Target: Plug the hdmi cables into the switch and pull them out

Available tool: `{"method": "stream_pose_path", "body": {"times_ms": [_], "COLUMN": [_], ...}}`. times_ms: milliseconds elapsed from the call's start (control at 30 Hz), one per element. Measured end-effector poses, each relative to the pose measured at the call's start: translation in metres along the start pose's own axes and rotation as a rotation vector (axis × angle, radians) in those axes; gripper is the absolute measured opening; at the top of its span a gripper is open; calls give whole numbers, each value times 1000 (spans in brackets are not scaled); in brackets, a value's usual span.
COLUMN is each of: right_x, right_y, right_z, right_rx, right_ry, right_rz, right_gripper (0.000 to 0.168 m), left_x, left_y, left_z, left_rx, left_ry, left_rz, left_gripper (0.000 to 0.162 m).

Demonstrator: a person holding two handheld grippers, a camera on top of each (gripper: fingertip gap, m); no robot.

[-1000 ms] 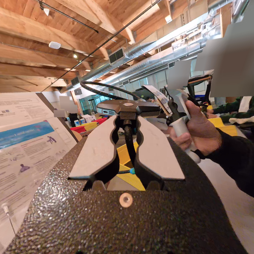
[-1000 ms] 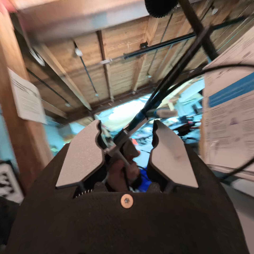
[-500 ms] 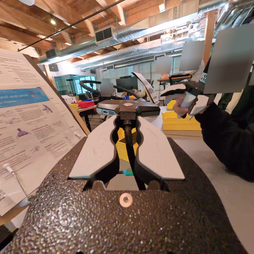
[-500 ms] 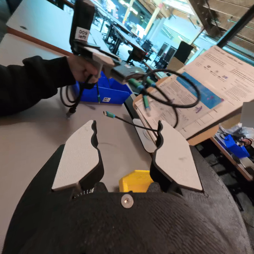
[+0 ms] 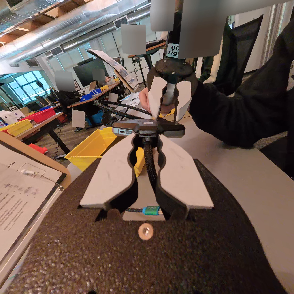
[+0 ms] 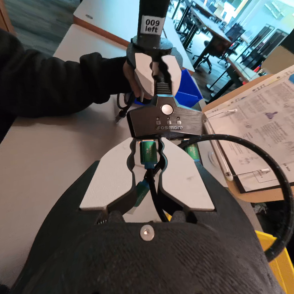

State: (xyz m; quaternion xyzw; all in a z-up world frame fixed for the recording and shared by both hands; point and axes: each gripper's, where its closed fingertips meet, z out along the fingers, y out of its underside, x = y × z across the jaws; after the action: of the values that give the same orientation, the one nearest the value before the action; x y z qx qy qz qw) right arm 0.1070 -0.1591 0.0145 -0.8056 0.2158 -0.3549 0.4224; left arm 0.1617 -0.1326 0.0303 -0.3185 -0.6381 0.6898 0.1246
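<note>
My left gripper (image 5: 147, 138) is shut on the ribbed cable neck of the black HDMI switch (image 5: 148, 125) and holds it just above the grey table. In the right wrist view the switch (image 6: 165, 122) faces me, with the left gripper (image 6: 160, 89) behind it. My right gripper (image 6: 147, 140) is shut on a green HDMI plug (image 6: 148, 152) seated in the switch's near edge. A second green plug (image 6: 190, 152) sits in the port to its right. A third green plug (image 6: 140, 195) lies loose below. The right gripper (image 5: 166, 119) also shows in the left wrist view.
A black braided cable (image 6: 273, 167) loops to the right over a board with papers (image 6: 254, 135). A blue bin (image 6: 187, 89) stands behind the switch. A yellow bin (image 5: 90, 149) sits at the table edge. A loose green plug (image 5: 151, 212) lies on the table (image 6: 47, 151).
Both grippers tilted down from the ceiling toward the table. My right gripper moved up to the switch and closed from wide open onto the green plug. The left gripper kept its hold.
</note>
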Motion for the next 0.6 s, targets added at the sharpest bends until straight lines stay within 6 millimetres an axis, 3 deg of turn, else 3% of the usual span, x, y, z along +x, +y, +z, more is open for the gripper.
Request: {"method": "stream_pose_path", "body": {"times_ms": [133, 233, 367, 600], "right_x": [-1, -7, -13, -28], "right_y": [6, 8, 10, 13], "right_z": [5, 9, 15, 31], "right_rx": [-39, -43, -67, -89], "right_ry": [-17, -55, -74, -156], "right_rz": [28, 21, 2, -21], "right_gripper": [15, 15, 31, 28], "left_x": [2, 6, 8, 22], "left_y": [3, 3, 2, 5], "left_z": [-1, -4, -8, -25], "left_rx": [-15, -32, -67, -42], "left_ry": [6, 24, 9, -29], "left_rz": [10, 29, 51, -7], "left_gripper": [22, 22, 22, 22]}}
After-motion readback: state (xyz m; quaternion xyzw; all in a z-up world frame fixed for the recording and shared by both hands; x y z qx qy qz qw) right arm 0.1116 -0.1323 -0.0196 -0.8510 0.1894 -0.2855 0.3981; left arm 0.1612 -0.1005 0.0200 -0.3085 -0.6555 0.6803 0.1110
